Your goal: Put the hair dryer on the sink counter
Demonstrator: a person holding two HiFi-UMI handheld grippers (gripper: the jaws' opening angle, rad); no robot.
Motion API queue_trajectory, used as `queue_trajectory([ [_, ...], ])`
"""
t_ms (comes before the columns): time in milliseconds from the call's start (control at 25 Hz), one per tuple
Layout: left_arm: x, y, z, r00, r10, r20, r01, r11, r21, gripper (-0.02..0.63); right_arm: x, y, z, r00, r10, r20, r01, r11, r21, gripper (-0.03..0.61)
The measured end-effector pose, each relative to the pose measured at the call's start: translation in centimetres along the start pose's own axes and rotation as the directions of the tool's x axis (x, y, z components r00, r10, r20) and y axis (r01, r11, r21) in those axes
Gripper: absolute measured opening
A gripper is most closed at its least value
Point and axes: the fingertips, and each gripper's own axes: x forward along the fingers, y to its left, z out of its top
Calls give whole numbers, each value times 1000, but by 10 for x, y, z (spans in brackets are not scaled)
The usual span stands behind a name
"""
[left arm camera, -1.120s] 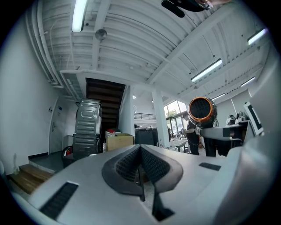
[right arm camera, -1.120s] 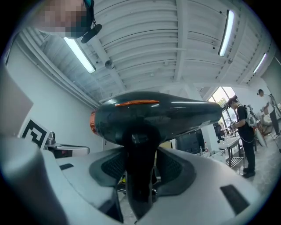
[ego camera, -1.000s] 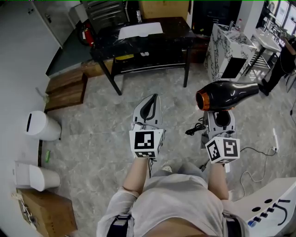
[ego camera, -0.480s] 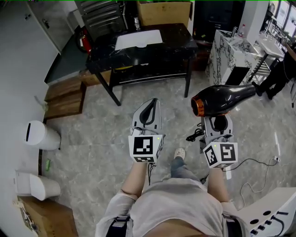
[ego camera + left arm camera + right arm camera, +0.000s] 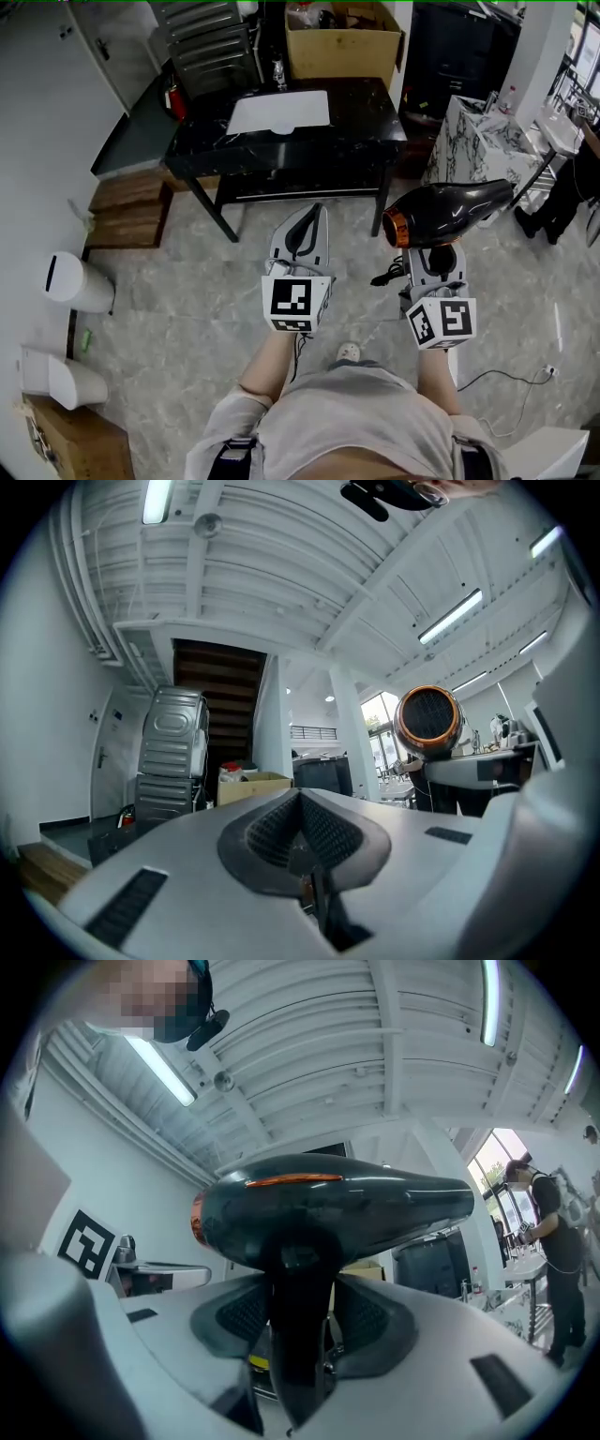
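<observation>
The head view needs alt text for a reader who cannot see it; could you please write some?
Seen from above, a person's right tool grips a black hair dryer by its handle over a grey marbled floor. The left tool, shut and empty, points forward beside it; a black counter with a white rectangular top panel stands ahead.

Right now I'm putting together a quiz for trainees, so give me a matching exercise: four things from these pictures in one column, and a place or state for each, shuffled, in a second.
Things:
1. hair dryer
2. left gripper
3. cardboard box
4. white bins

Places or states:
A. shut, holding nothing
B. at the far side of the black table
C. standing far left in the head view
D. clamped by its handle in the right gripper

Pairs: 1-D, 2-A, 3-B, 4-C
</observation>
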Motion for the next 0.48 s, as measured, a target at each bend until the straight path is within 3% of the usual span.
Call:
queue_trajectory([
  [200, 59, -5, 8, 1000, 4, -22, -4, 1000, 22, 12, 52, -40, 4, 999, 29, -25, -30, 1000, -3, 207],
  [480, 110, 3, 0, 999, 0, -42, 1, 999, 32, 13, 94, -64, -9, 999, 40, -36, -39, 999, 24, 207],
])
